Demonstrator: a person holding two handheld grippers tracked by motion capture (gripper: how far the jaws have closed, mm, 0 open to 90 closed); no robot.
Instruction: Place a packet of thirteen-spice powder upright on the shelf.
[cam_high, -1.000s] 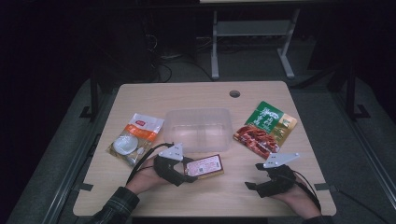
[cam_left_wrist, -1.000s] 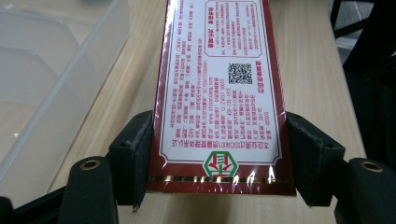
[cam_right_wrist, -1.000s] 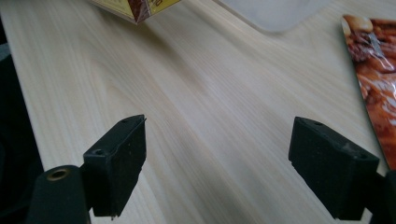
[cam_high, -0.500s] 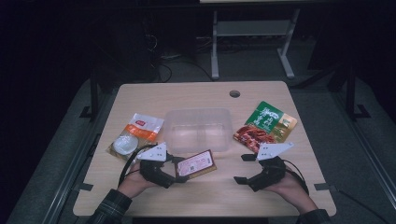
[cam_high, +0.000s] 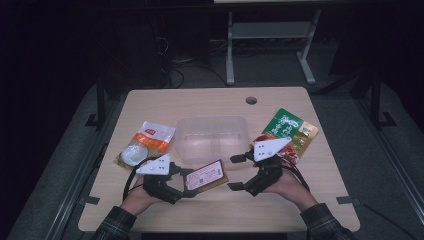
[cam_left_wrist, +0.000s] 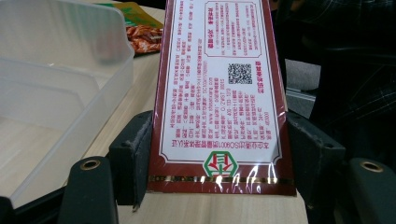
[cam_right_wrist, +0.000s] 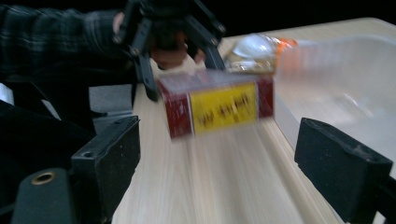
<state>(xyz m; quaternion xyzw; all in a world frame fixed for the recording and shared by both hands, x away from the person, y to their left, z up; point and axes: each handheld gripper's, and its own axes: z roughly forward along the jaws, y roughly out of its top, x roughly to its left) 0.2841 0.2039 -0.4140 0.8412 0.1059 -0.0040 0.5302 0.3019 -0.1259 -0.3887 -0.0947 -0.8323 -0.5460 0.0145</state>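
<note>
High view: my left gripper (cam_high: 187, 186) grips the dark-red flat packet (cam_high: 209, 175); right gripper (cam_high: 239, 172) has just opened empty. Next, I lift it into the far clear plastic box (cam_high: 212, 131).

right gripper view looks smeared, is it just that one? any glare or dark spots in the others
Right gripper view: motion blur smears the red box and the table's wood grain. Left gripper view: sharp, print readable, glare on the box's gold strip. High view: table lit, surroundings nearly black.

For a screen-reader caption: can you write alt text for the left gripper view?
A dark red box with a white printed label is clamped between the left gripper's black jaws above a wooden table. A clear plastic container sits beside it.
</note>
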